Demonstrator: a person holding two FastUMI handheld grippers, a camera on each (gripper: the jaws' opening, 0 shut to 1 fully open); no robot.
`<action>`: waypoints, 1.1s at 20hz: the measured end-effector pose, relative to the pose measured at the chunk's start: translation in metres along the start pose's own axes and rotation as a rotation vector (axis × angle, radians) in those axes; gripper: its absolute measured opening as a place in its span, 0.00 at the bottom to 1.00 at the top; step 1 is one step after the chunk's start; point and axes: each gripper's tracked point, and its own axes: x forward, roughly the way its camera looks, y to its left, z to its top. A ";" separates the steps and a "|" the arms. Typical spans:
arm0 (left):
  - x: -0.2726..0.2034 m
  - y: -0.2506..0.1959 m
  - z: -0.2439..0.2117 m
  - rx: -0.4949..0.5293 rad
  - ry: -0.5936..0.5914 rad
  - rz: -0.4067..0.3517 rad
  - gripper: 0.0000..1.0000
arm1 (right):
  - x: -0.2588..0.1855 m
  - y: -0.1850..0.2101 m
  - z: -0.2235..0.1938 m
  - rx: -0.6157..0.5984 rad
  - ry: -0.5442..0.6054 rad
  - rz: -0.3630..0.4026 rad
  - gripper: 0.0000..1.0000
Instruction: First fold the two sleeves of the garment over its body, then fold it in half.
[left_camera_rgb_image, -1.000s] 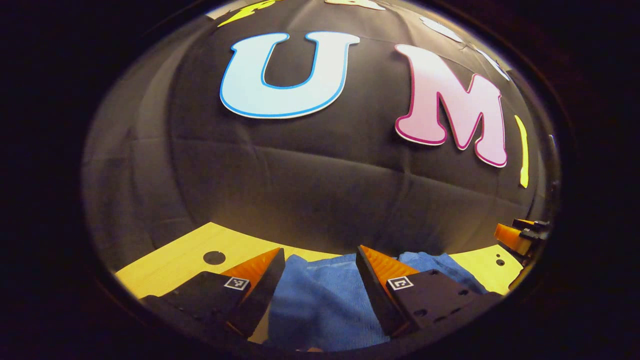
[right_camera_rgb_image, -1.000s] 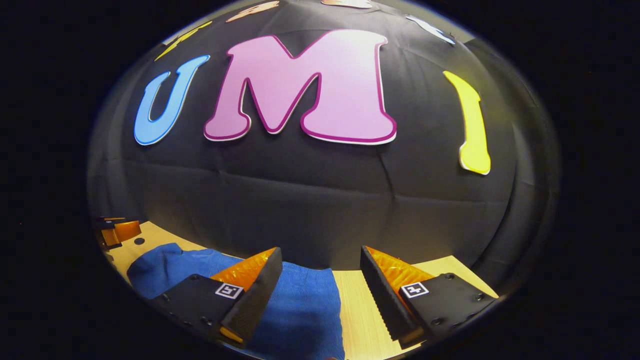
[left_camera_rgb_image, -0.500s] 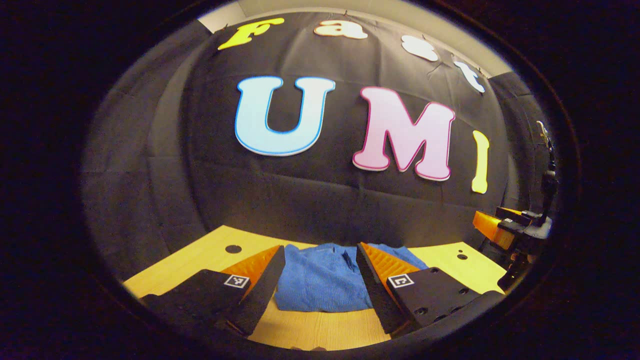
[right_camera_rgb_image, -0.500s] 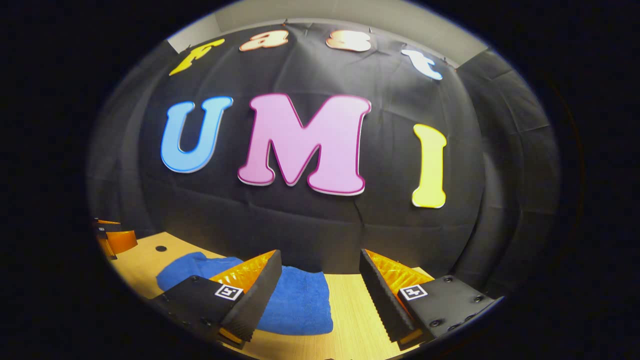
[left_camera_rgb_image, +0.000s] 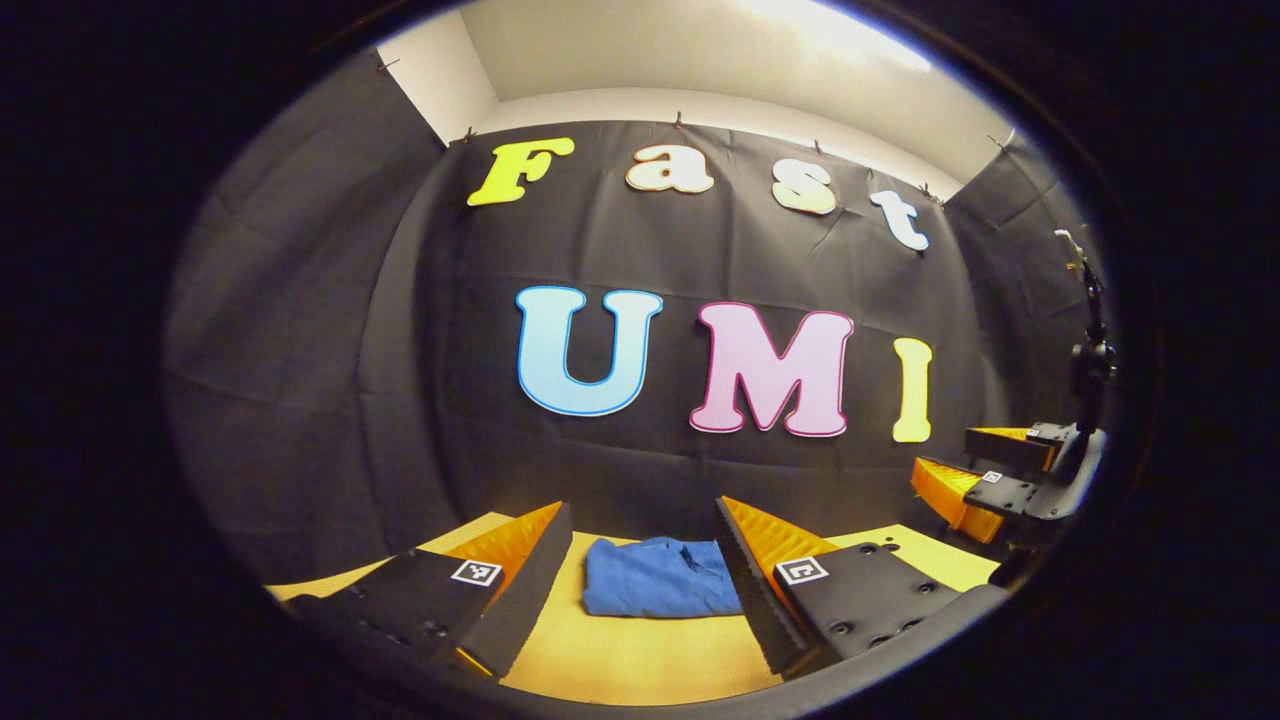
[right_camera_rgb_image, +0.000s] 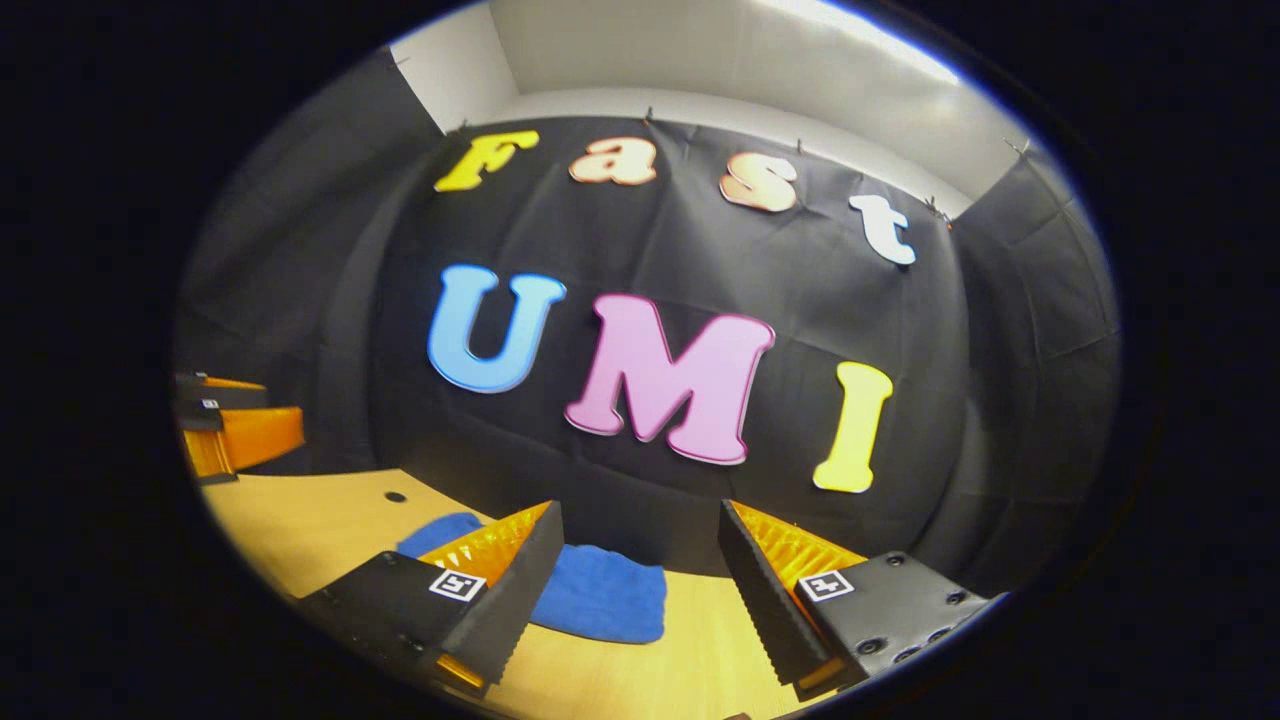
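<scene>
The left tongs (left_camera_rgb_image: 640, 575) and the right tongs (right_camera_rgb_image: 640, 580) both stand wide open and hold nothing, raised above the bench (left_camera_rgb_image: 640, 660). The blue garment (left_camera_rgb_image: 655, 590) lies on the bench as a small folded bundle, well apart from both tongs. I judge the folding is finished; the risk is that a loose layer slides open if the tongs brush it.

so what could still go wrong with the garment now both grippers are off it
1. The garment lies as a soft, rounded blue bundle on the table; with the left gripper and right gripper both open and holding nothing, the folds may spring loose.
2. Its edges look uneven in the right gripper view, so the half fold may count as untidy.
</scene>
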 end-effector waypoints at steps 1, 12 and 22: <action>-0.012 -0.004 0.002 -0.009 0.008 0.002 0.82 | -0.014 0.007 0.004 -0.002 0.003 0.031 0.96; -0.111 -0.037 0.044 0.121 -0.108 0.038 0.81 | -0.086 0.030 0.024 0.094 0.119 0.129 0.96; -0.122 -0.013 0.036 0.120 -0.066 0.111 0.81 | -0.079 0.059 0.034 0.165 0.102 0.204 0.98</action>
